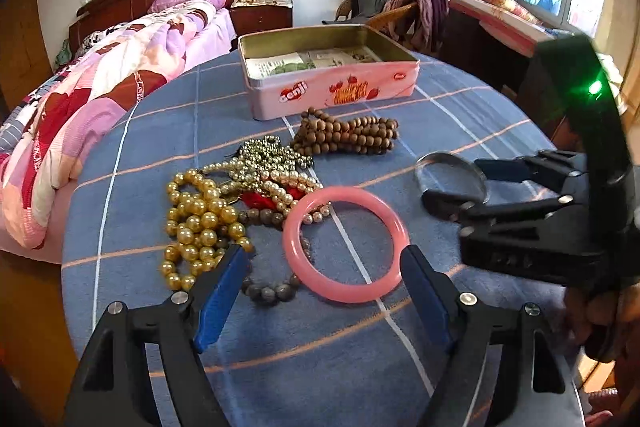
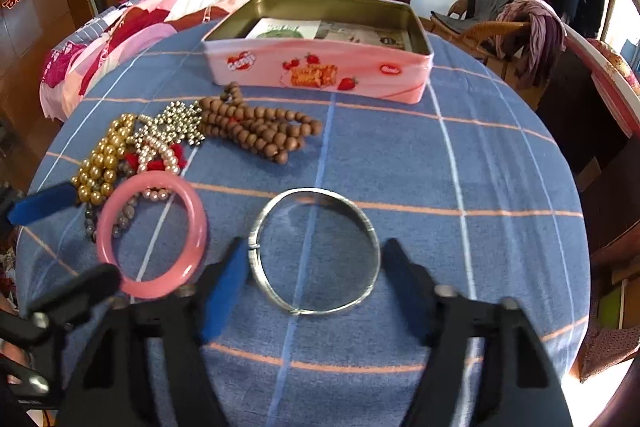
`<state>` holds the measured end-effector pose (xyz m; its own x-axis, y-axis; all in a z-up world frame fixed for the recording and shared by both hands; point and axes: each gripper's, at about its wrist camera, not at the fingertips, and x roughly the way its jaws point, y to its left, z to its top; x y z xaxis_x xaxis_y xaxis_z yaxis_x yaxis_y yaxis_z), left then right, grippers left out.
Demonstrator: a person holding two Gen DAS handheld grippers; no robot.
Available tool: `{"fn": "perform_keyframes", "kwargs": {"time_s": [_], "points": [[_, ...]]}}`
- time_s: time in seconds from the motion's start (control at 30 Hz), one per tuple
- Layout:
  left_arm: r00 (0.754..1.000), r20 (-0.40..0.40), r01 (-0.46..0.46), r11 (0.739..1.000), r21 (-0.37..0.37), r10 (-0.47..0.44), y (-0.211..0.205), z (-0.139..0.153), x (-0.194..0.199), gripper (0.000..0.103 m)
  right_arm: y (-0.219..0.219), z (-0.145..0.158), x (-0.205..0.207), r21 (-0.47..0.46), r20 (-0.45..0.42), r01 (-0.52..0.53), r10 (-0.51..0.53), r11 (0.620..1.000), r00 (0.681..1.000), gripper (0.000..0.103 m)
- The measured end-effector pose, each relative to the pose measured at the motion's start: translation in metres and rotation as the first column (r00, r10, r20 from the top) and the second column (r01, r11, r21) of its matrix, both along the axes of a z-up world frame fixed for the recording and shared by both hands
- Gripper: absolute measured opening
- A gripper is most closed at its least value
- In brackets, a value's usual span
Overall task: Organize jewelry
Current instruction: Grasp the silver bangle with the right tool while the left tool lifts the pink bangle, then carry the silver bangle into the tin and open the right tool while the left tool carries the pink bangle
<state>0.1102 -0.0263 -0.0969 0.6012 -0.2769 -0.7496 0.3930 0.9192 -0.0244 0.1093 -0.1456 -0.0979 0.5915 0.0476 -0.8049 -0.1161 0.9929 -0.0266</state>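
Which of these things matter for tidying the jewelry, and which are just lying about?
For the job: pink bangle, silver bangle, wooden beads, gold beads, pearls, tin.

Just there: bed, chair, clothes.

A round table covered in a blue cloth with white and orange check lines (image 2: 500,155) carries everything. Toward its far side stands an open rectangular pink biscuit tin with strawberry pictures (image 2: 320,71), papers lying inside it. Just in front of the tin, slightly left, lies a bundle of brown wooden bead strands (image 2: 256,127). Left of that bundle sits a tangled heap of gold, silver and pearl bead necklaces (image 2: 132,151). Nearer than the heap rests a smooth pink ring bangle (image 2: 152,231), overlapping some pearls and grey beads. Right of the pink bangle, well in front of the tin, lies a thin silver metal bangle (image 2: 316,251), flat on the cloth.
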Motion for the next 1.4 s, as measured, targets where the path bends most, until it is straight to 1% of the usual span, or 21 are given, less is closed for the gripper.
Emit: {"fn": "perform_keyframes", "kwargs": {"time_s": [0.07, 0.13, 0.23, 0.33, 0.37, 0.43, 0.53, 0.57, 0.67, 0.73, 0.8, 0.9, 0.93, 1.0, 1.1, 1.17, 1.2, 1.23, 1.27, 1.4], "points": [[1.0, 0.004, 0.004, 1.0, 0.012, -0.004, -0.007, -0.003, 0.003, 0.079, -0.007, 0.001, 0.001, 0.016, 0.004, 0.025, -0.025, 1.0, 1.0, 0.069], [1.0, 0.009, 0.013, 0.999, 0.04, -0.014, -0.016, -0.007, 0.007, 0.079, -0.016, 0.002, 0.0, 0.055, 0.005, 0.047, -0.048, 0.997, 0.999, 0.069], [0.999, -0.01, 0.047, 0.997, 0.068, -0.047, -0.029, -0.01, 0.01, 0.079, -0.03, 0.004, -0.001, 0.122, 0.013, 0.087, -0.089, 0.989, 0.996, 0.069], [0.996, -0.023, 0.09, 0.989, 0.117, -0.088, -0.043, -0.012, 0.01, 0.081, -0.027, 0.004, 0.001, 0.105, 0.017, 0.088, -0.09, 0.991, 0.996, 0.069], [0.995, -0.02, 0.103, 0.983, 0.154, -0.101, -0.05, -0.013, 0.01, 0.085, -0.026, 0.004, 0.001, 0.105, 0.017, 0.087, -0.089, 0.991, 0.996, 0.069], [0.995, -0.017, 0.104, 0.981, 0.166, -0.103, -0.053, -0.013, 0.013, 0.085, -0.026, 0.005, 0.002, 0.108, 0.017, 0.087, -0.089, 0.99, 0.996, 0.069], [0.995, -0.037, 0.096, 0.985, 0.14, -0.092, -0.051, -0.013, 0.019, 0.085, -0.027, 0.004, 0.002, 0.12, 0.018, 0.087, -0.089, 0.989, 0.996, 0.069], [0.995, -0.038, 0.097, 0.986, 0.135, -0.092, -0.05, -0.013, 0.019, 0.081, -0.027, 0.003, 0.001, 0.122, 0.019, 0.087, -0.09, 0.989, 0.996, 0.069], [0.996, -0.036, 0.09, 0.988, 0.122, -0.087, -0.047, -0.012, 0.019, 0.081, -0.03, 0.004, 0.001, 0.133, 0.021, 0.087, -0.091, 0.987, 0.996, 0.069], [0.998, -0.014, 0.068, 0.995, 0.079, -0.067, -0.039, -0.006, 0.018, 0.081, -0.034, 0.004, 0.0, 0.151, 0.025, 0.092, -0.097, 0.984, 0.995, 0.069], [0.998, 0.047, 0.045, 0.999, 0.017, -0.046, -0.027, 0.006, 0.012, 0.081, -0.04, 0.005, -0.002, 0.176, 0.033, 0.11, -0.118, 0.978, 0.992, 0.069], [0.994, 0.108, 0.026, 0.999, -0.036, -0.022, -0.013, 0.021, 0.005, 0.081, -0.046, 0.009, -0.005, 0.202, 0.055, 0.127, -0.141, 0.971, 0.988, 0.069], [0.993, 0.117, 0.021, 0.999, -0.049, -0.016, -0.01, 0.024, 0.004, 0.081, -0.046, 0.011, -0.007, 0.203, 0.07, 0.132, -0.149, 0.97, 0.986, 0.069], [0.991, 0.136, -0.003, 0.995, -0.101, 0.016, 0.0, 0.033, 0.003, 0.081, -0.045, 0.016, -0.009, 0.202, 0.095, 0.134, -0.155, 0.97, 0.983, 0.069], [0.988, 0.139, -0.038, 0.987, -0.159, 0.06, 0.01, 0.04, 0.006, 0.081, -0.042, 0.027, -0.011, 0.204, 0.146, 0.13, -0.162, 0.97, 0.976, 0.069], [0.988, 0.135, -0.053, 0.983, -0.177, 0.077, 0.014, 0.042, 0.008, 0.081, -0.04, 0.033, -0.012, 0.193, 0.175, 0.125, -0.16, 0.973, 0.972, 0.068], [0.987, 0.136, -0.058, 0.983, -0.176, 0.082, 0.014, 0.042, 0.011, 0.081, -0.039, 0.036, -0.012, 0.184, 0.192, 0.123, -0.159, 0.975, 0.969, 0.065], [0.987, 0.138, -0.06, 0.983, -0.172, 0.085, 0.014, 0.042, 0.011, 0.081, -0.039, 0.036, -0.012, 0.175, 0.199, 0.121, -0.155, 0.977, 0.968, 0.043], [0.987, 0.139, -0.061, 0.984, -0.168, 0.085, 0.014, 0.041, 0.012, 0.081, -0.039, 0.036, -0.009, 0.17, 0.193, 0.117, -0.15, 0.979, 0.97, 0.024], [0.988, 0.126, -0.064, 0.984, -0.168, 0.086, 0.014, 0.036, 0.014, 0.081, -0.044, 0.024, 0.001, 0.181, 0.132, 0.115, -0.14, 0.977, 0.981, 0.024]]}}
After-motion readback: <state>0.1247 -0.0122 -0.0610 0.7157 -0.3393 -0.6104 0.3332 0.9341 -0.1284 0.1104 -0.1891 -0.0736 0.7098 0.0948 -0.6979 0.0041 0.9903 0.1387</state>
